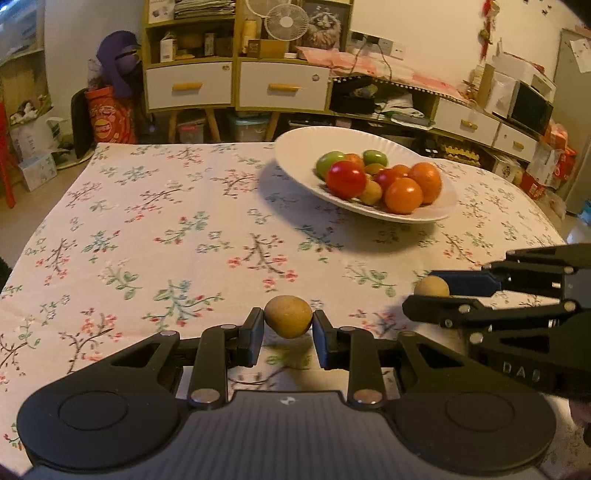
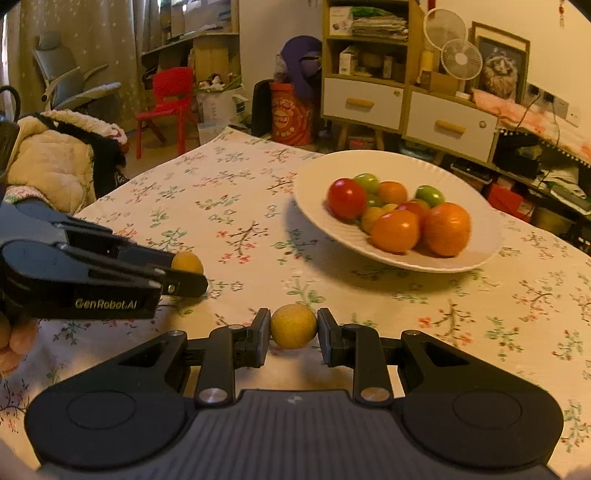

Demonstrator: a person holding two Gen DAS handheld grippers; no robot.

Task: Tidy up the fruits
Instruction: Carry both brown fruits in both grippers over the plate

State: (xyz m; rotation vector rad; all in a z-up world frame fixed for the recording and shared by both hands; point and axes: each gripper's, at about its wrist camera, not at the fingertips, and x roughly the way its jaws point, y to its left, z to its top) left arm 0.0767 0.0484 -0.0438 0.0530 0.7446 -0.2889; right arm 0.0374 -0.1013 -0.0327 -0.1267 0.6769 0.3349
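The left claw (image 1: 288,320) pinches a small tan, egg-shaped fruit (image 1: 288,316) between its two pads, the fruit lifted a little above the floral tablecloth (image 1: 147,229) that covers the counter, with its shadow on the cloth below. The right claw (image 2: 293,326) pinches a round yellowish fruit (image 2: 293,326) in the same way, pads pressed on both sides of it.

From the left wrist view, the right claw comes in from about 3 o'clock, its blue-padded fingers closed on the round fruit at the edge of the picture. From the right wrist view, the left claw reaches in from about 9 o'clock with its tan fruit at the fingertips — the two claws sit side by side, near each other but apart. A hand (image 2: 11,339) shows at the lower left edge of that view, under the left claw's body.

The white plate (image 2: 480,254) lies on the counter ahead of both claws, at about 1 o'clock in either view and well apart from them. It holds a pile of fruits: two oranges (image 2: 447,229) at the near side, a red tomato-like fruit (image 2: 347,197) at the left, green ones (image 2: 429,195) toward the back, and smaller yellow and red pieces in between.

Beyond the counter stand a shelf unit with white drawers (image 1: 188,86), a small fan (image 1: 286,21) and a red plastic chair (image 2: 168,99).
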